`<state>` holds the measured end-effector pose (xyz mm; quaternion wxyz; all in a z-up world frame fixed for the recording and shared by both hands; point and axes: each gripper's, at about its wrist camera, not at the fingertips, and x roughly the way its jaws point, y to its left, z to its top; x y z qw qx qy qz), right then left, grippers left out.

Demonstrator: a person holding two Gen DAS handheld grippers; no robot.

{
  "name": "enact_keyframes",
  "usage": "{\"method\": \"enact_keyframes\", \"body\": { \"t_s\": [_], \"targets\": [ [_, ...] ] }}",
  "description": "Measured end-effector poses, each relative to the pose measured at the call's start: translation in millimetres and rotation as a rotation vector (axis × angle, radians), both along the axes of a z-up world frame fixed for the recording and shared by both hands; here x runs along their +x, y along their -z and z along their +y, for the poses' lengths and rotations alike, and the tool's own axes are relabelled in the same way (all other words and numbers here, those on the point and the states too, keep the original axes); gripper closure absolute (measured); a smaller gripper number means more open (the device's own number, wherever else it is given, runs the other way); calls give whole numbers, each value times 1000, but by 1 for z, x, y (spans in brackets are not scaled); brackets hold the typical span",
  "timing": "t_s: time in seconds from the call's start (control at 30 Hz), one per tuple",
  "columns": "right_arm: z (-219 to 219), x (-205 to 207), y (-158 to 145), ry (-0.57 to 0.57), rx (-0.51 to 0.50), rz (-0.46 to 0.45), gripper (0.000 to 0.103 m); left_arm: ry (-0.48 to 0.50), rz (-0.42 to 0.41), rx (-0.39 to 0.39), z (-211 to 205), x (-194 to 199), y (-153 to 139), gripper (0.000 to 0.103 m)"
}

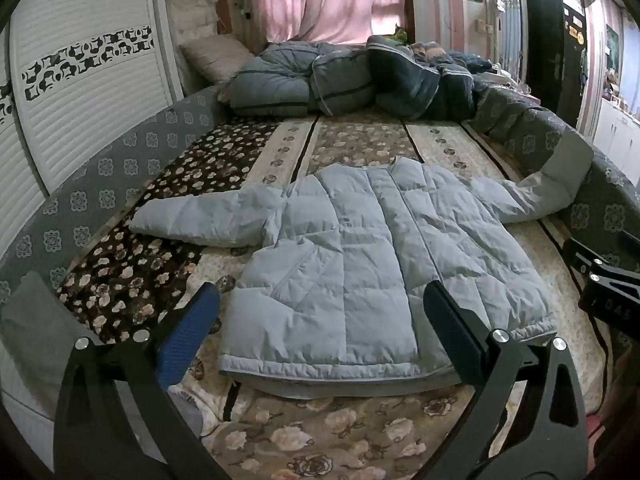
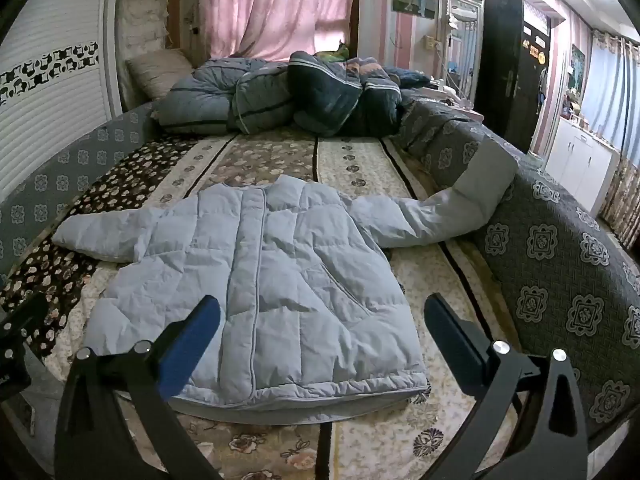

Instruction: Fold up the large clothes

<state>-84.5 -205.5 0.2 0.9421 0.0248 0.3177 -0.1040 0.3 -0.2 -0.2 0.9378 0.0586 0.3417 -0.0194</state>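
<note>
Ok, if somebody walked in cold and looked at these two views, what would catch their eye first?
Probably the pale blue puffer jacket spread flat, front up, in the middle of the floral bedspread, one sleeve draped onto the grey patterned bolster at the right. Behind it, rumpled quilts pile up under pink curtains.

Jackets: one pale blue quilted jacket (image 1: 360, 264), centre of the frame, two sleeves spread
Grippers: two; left gripper (image 1: 320, 320) and right gripper (image 2: 320, 328), each with two fingers, lower edge of its view
Pillows: one (image 1: 214, 56), upper left
Curtains: one pink curtain (image 1: 320, 0), top centre
Dark doors: one (image 2: 508, 64), upper right
</note>
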Motion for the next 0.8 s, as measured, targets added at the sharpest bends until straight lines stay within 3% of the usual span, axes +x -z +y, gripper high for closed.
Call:
{"method": "enact_keyframes", "body": {
  "t_s": [0.8],
  "targets": [
    [0,-2,-2,0,0,-4,1,-1,-5,2,-1,0,0,3]
  ]
}}
